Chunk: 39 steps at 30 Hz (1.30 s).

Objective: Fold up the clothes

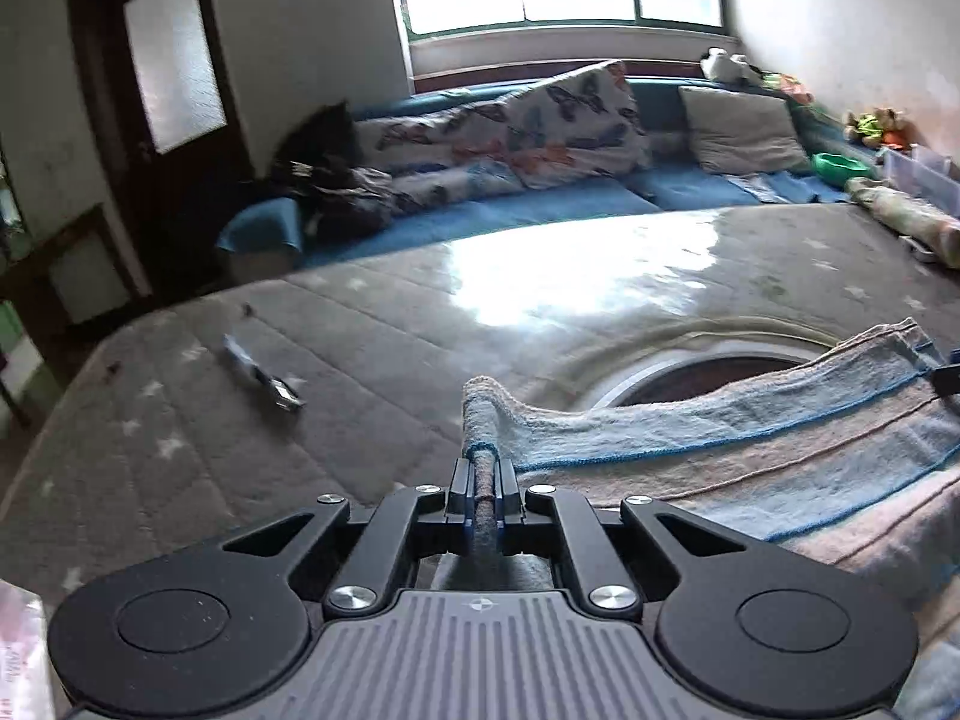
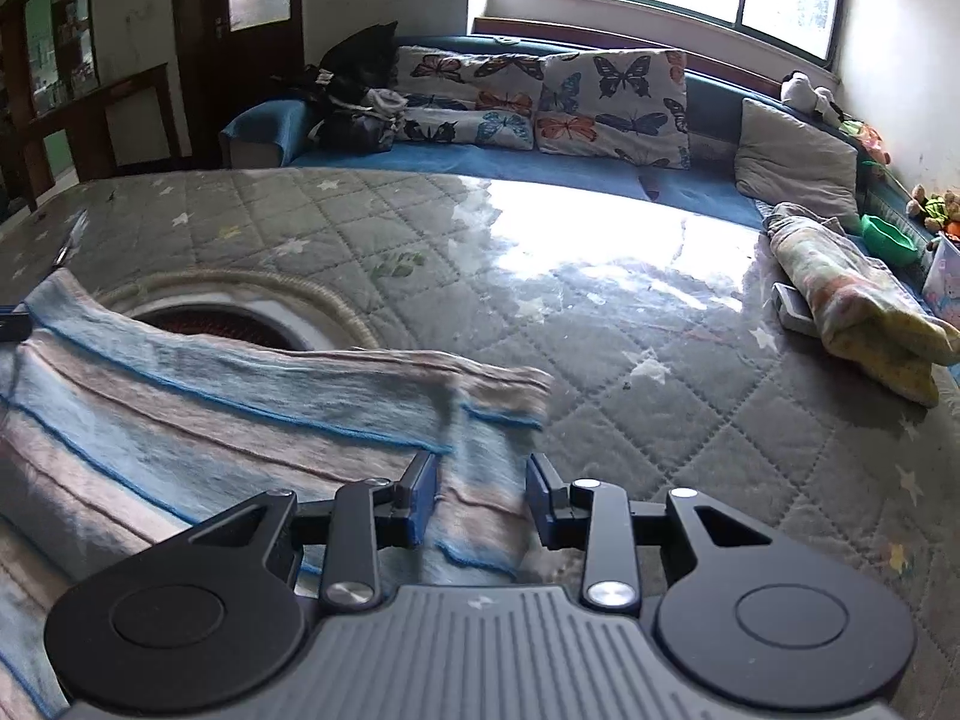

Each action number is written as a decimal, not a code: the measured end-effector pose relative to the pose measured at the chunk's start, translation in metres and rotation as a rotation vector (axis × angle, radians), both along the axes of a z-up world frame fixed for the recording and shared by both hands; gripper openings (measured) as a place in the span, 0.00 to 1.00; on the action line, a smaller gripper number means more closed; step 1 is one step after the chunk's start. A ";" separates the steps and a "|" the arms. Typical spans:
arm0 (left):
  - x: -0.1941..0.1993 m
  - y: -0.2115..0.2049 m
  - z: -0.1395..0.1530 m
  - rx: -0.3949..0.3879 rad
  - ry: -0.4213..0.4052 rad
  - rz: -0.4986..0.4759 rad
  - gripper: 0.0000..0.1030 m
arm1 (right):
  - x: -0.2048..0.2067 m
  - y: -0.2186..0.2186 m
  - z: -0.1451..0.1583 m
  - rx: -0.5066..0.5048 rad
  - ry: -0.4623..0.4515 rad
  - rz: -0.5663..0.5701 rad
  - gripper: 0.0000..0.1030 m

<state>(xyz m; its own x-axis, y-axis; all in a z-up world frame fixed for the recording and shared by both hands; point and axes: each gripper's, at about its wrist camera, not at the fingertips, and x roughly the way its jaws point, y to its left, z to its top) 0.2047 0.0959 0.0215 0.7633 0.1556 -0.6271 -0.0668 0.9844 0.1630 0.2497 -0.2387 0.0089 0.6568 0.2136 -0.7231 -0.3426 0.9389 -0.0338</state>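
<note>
A striped towel (image 1: 750, 438) in pale blue, beige and grey lies across the quilted table cover (image 1: 300, 372), stretched between both grippers. My left gripper (image 1: 483, 480) is shut on the towel's left corner, which bunches up just beyond the fingertips. In the right wrist view the same towel (image 2: 240, 408) runs off to the left. My right gripper (image 2: 483, 486) stands open, its jaws either side of the towel's right corner, which lies between them unpinched. The other gripper's tip (image 2: 12, 324) shows at the left edge.
A round opening (image 2: 228, 324) in the cover sits behind the towel. A folded patterned cloth (image 2: 858, 312) rests on a small white box at the right. A small dark object (image 1: 264, 372) lies at the left. Behind stands a blue sofa (image 2: 540, 174) with butterfly cushions.
</note>
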 end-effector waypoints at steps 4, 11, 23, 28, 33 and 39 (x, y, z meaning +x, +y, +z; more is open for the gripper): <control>0.001 0.000 -0.007 0.022 0.012 -0.020 0.08 | 0.007 0.002 -0.001 0.009 0.002 0.000 0.31; 0.008 0.013 -0.008 0.022 0.004 0.023 0.07 | 0.018 0.018 -0.001 -0.036 -0.031 0.047 0.06; 0.011 0.049 0.001 0.023 -0.043 0.158 0.38 | 0.028 0.023 0.005 -0.077 -0.069 0.060 0.07; -0.002 0.070 0.005 -0.041 -0.025 0.182 0.36 | 0.013 0.034 0.005 -0.061 -0.054 0.143 0.21; -0.011 0.056 0.001 -0.063 -0.010 0.100 0.38 | 0.009 0.042 -0.003 -0.069 -0.024 0.180 0.23; 0.005 0.056 -0.004 -0.165 0.000 0.093 0.44 | 0.006 0.046 -0.005 -0.086 -0.017 0.188 0.28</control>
<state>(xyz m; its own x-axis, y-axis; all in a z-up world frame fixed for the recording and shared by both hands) 0.2095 0.1519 0.0180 0.7506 0.1209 -0.6496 -0.1591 0.9873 -0.0001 0.2558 -0.1928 0.0040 0.6234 0.2713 -0.7334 -0.5103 0.8518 -0.1187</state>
